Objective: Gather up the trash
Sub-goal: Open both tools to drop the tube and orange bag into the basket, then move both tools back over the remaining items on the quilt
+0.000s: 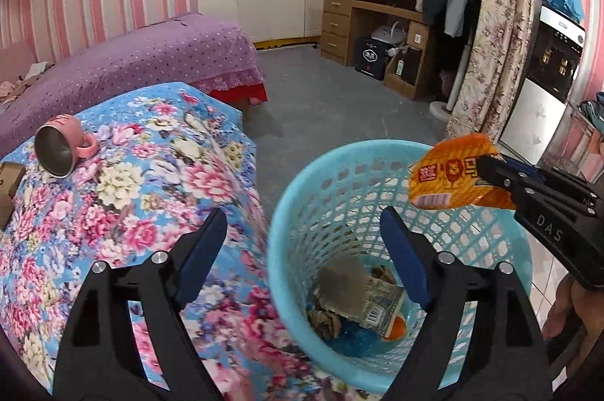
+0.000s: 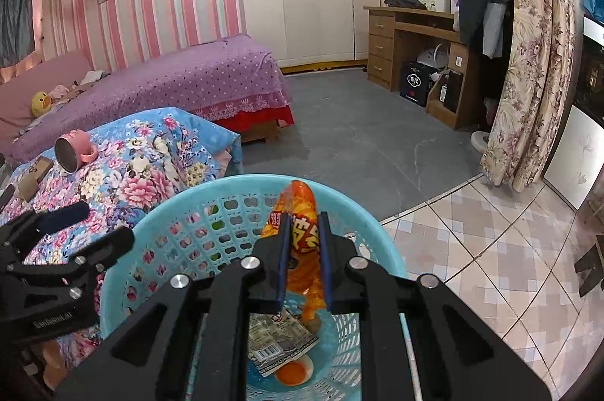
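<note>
One orange wrapper (image 2: 302, 231) clamped in right hand-held gripper (image 2: 304, 231) | above basket (image 2: 181, 212) | left hand-held gripper (image 1: 302, 242) apart

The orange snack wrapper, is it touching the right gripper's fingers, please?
Touching: the right wrist view shows the right gripper shut on the orange snack wrapper, both fingers pressing it.

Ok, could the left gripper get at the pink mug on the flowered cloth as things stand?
Probably yes. The left gripper is open and holds nothing, and the pink mug lies on its side on the flowered cloth with nothing between them. The basket stands off to the right.
</note>
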### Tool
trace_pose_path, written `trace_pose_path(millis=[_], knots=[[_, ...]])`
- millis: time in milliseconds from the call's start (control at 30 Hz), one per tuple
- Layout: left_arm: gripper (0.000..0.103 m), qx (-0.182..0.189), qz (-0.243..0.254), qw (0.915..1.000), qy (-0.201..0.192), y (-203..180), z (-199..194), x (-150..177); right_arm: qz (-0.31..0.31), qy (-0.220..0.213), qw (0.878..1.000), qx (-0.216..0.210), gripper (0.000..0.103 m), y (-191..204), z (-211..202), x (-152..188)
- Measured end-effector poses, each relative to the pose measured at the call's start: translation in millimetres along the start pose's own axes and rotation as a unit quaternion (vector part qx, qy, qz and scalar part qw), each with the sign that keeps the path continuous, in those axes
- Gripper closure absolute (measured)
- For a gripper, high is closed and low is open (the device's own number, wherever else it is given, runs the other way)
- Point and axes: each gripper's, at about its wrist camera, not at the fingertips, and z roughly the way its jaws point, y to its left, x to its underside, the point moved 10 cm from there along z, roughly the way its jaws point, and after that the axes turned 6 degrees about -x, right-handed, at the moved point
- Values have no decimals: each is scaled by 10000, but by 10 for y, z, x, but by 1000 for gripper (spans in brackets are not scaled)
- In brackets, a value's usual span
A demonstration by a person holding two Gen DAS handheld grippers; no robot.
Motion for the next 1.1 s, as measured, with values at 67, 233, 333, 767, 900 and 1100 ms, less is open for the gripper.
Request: trace_pose_path(millis=[67,233,333,767,900,1100], knots=[[19,-110,-17,9999,-10,95,-10,-10,0,-14,10000,7,88,6,0,-4],[13,-281,-193,9994,-2,378,-45,6,-114,-6,9998,142,84,42,13,-9],[13,-399,-242,9989,23,543,-69,22,-146,32,9997,197,46,72,28,-9],[8,-1124,-438,9926,-93,1662,-474,106,-313,-93,9990,318,10,534,47,-121],[7,-1415,-620,9880,-75,2262,-603,183,-450,-167,9987,177,8,884,82,-191],[6,-1875,-964,9774,-130,3248,-820,291,-756,-193,9969,-93,6,1571,213,-222]])
